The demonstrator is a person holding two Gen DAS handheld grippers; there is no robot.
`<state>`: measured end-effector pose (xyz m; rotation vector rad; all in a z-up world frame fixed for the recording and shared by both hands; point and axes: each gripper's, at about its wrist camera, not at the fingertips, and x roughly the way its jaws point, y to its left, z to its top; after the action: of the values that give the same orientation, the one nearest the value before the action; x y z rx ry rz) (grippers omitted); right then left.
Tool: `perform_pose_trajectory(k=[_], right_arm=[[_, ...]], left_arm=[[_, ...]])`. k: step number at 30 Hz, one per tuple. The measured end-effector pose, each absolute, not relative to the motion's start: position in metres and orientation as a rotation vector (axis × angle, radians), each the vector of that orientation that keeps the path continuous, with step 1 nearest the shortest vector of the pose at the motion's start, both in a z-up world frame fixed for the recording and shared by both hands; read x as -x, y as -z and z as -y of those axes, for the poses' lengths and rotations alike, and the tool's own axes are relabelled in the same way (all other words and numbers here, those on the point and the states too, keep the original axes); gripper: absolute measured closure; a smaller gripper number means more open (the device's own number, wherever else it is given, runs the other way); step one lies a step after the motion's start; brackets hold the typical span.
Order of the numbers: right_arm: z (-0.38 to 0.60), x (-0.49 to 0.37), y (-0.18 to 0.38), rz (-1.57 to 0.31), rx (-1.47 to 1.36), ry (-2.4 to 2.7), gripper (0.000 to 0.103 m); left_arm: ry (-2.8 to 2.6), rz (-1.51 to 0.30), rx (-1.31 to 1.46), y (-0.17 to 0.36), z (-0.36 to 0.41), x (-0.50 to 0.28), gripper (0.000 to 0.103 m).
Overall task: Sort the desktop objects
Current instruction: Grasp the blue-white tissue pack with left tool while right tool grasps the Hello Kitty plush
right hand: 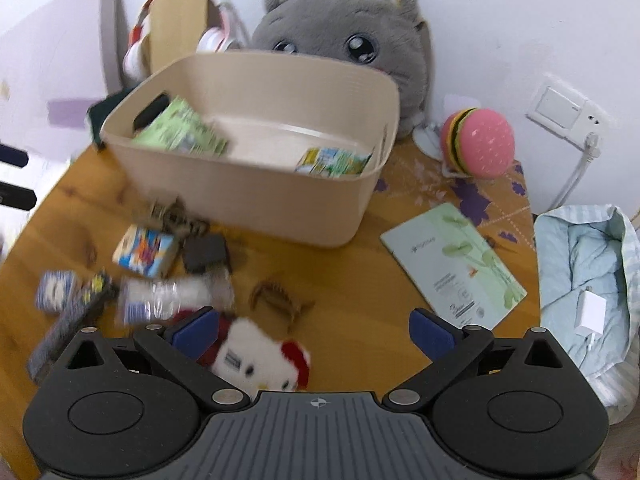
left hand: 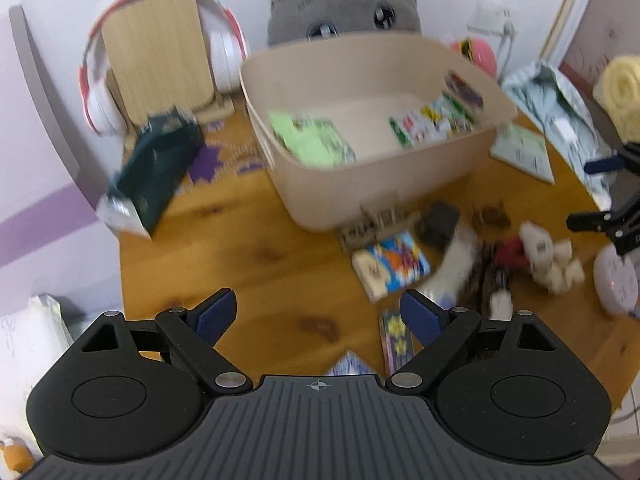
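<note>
1. Left wrist view: the left gripper (left hand: 318, 316) hangs above the wooden table (left hand: 248, 240) with its jaws spread wide and nothing between them; the beige bin (left hand: 360, 184) stands ahead near the table's middle, already holding a green packet (left hand: 310, 140) at one side and a row of small colourful packets (left hand: 436, 120) against the other wall; loose items lie just in front of the bin: a colourful small box (left hand: 394, 266), a dark block (left hand: 438, 220), a white plush toy (left hand: 548, 254) with red on it, and a starred strip (left hand: 396, 340) close to the fingers; a dark green pouch (left hand: 154, 168) lies well apart to the left; the right gripper (left hand: 608, 220) shows at the frame's right edge, too cropped here to read its jaws.

2. Right wrist view: the right gripper (right hand: 314, 330) is also spread wide and empty, hovering just above the plush toy (right hand: 256, 356); a brown hair claw (right hand: 276, 298), the small box (right hand: 144, 250) and a clear wrapped packet (right hand: 168, 298) lie between it and the bin (right hand: 256, 200); a pale green booklet (right hand: 454, 264) lies to the right, apart from the pile.

3. Progress, as a judgement: sorting looks partly done; a few packets are in the bin, yet most of the clutter remains on the table; the plush toy seems the likeliest next pick for the right gripper.
</note>
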<state>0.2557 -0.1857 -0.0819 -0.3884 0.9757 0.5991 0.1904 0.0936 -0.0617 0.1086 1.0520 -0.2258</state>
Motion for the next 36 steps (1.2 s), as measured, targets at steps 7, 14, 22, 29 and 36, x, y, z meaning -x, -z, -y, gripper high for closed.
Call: perform_pose_trajectory(k=[7, 14, 22, 29, 36], right_arm=[[0.181, -0.232, 0.101, -0.96, 0.513, -0.706, 0.0], [0.174, -0.222, 0.118, -0.904, 0.673, -0.815, 0.0], [0.159, -0.218, 0.144, -0.881, 0.841, -0.92, 0.0], [0.15, -0.224, 0.16, -0.901, 0.836, -0.952, 0.004], [0.146, -0.228, 0.167, -0.928, 0.828, -0.976, 0.015]], left_arm=[[0.314, -1.143, -0.159, 0.087, -0.095, -0.173, 0.012], [0.397, -1.202, -0.259, 0.109, -0.095, -0.167, 0.012], [0.472, -1.248, -0.347, 0.13, -0.089, -0.168, 0.013], [0.537, -1.276, -0.387, 0.145, -0.081, -0.173, 0.013], [0.584, -1.321, -0.458, 0.164, -0.075, -0.18, 0.043]])
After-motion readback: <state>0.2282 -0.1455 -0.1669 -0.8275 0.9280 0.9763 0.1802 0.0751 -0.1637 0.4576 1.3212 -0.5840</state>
